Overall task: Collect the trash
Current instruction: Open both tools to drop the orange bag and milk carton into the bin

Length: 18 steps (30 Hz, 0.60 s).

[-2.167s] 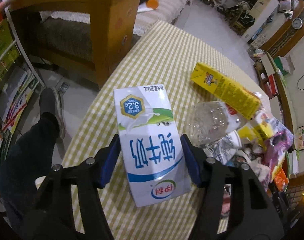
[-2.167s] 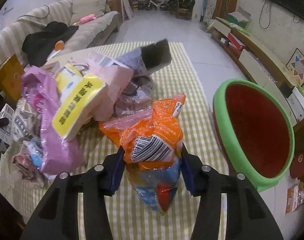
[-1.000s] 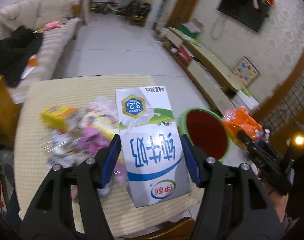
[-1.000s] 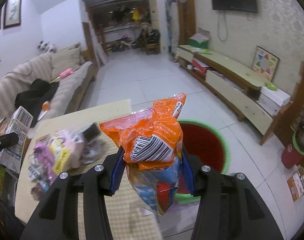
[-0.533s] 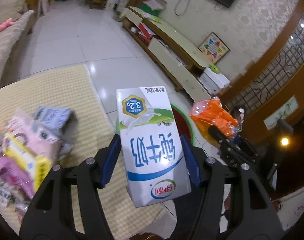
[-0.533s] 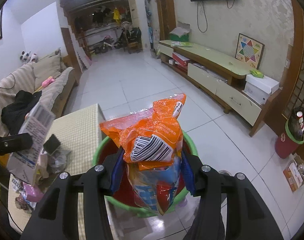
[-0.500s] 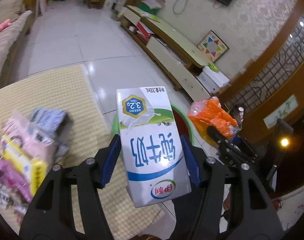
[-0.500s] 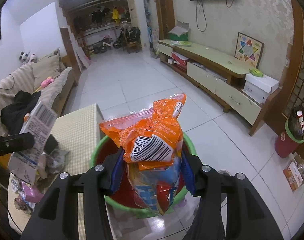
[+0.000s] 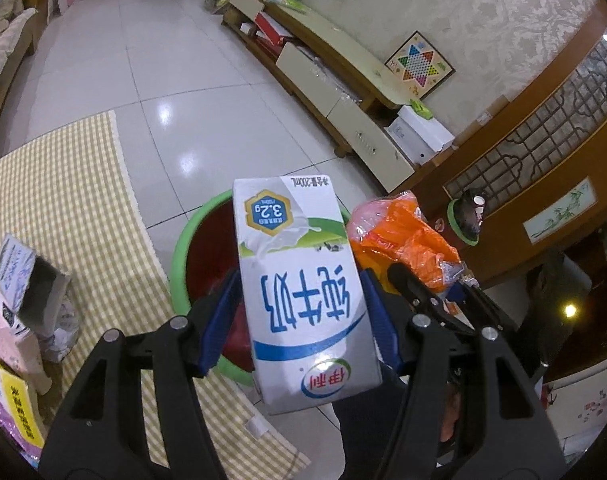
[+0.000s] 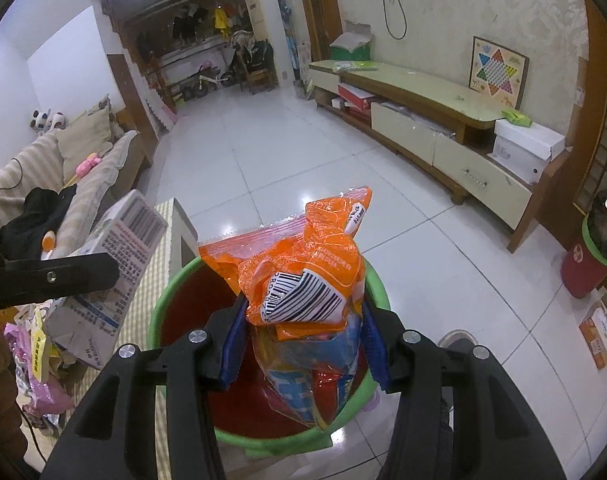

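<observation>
My left gripper (image 9: 299, 312) is shut on a white, blue and green milk carton (image 9: 303, 288) and holds it above the red bin with a green rim (image 9: 183, 240). My right gripper (image 10: 301, 340) is shut on an orange and blue snack bag (image 10: 303, 292) and holds it over the same bin (image 10: 259, 440). The carton (image 10: 111, 264) and the left gripper show at the left of the right wrist view. The snack bag (image 9: 403, 248) shows just right of the carton in the left wrist view.
The table with a yellow checked cloth (image 9: 63, 184) stands left of the bin, with a pile of wrappers and boxes (image 9: 19, 320) at its near end. A low TV cabinet (image 10: 423, 112) runs along the right wall. A second small red bin (image 10: 591, 264) stands by the wall.
Both grippers have swung away from the table and come over the bin, each still holding its item. The bin now lies directly below both.
</observation>
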Available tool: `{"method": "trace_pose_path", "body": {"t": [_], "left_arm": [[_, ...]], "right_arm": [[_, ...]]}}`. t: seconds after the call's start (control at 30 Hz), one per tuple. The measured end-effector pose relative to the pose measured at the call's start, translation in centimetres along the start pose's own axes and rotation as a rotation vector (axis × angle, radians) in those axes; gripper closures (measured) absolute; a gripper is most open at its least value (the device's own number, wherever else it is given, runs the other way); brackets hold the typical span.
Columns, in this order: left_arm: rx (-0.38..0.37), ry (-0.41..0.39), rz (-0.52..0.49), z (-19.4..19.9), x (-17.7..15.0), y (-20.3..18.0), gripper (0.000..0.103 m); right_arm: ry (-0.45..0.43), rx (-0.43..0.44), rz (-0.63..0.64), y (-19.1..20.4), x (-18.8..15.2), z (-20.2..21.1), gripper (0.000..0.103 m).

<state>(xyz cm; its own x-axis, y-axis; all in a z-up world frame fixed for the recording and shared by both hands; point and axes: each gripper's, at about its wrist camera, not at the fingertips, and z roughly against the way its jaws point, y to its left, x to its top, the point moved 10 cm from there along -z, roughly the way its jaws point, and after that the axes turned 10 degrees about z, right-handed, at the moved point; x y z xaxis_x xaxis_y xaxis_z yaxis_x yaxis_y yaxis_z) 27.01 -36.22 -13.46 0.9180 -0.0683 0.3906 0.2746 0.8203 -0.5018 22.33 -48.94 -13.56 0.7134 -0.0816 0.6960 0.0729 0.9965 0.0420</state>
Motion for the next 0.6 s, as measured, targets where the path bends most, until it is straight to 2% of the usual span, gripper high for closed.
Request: {"method": "trace_pose_path", "body": {"t": [0.13, 0.27, 0.33, 0.37, 0.4, 0.6], "left_arm": [[-0.011, 0.015, 0.018, -1.2, 0.5, -0.1, 0.044], [-0.003, 0.008, 0.032, -1.6, 1.2, -0.1, 0.044], [0.008, -0.002, 0.044, -1.4, 1.6, 0.3, 0.039], [0.013, -0.007, 0.047, -1.3, 1.8, 0.3, 0.035], [0.019, -0.017, 0.049, -0.9, 2.0, 0.6, 0.032], [0.043, -0.078, 0.060, 2.3, 2.6, 2.0, 0.011]], "right_arm": [[0.012, 0.002, -0.001, 0.1, -0.1, -0.9, 0.054], [0.024, 0.004, 0.000, 0.0, -0.1, -1.7, 0.047], [0.027, 0.009, 0.002, 0.4, -0.1, -1.9, 0.039], [0.026, 0.010, 0.005, 0.5, -0.1, -1.9, 0.027], [0.021, 0.007, 0.009, 0.7, 0.0, -1.8, 0.021], [0.008, 0.001, 0.036, 1.9, 0.1, -1.2, 0.010]]}}
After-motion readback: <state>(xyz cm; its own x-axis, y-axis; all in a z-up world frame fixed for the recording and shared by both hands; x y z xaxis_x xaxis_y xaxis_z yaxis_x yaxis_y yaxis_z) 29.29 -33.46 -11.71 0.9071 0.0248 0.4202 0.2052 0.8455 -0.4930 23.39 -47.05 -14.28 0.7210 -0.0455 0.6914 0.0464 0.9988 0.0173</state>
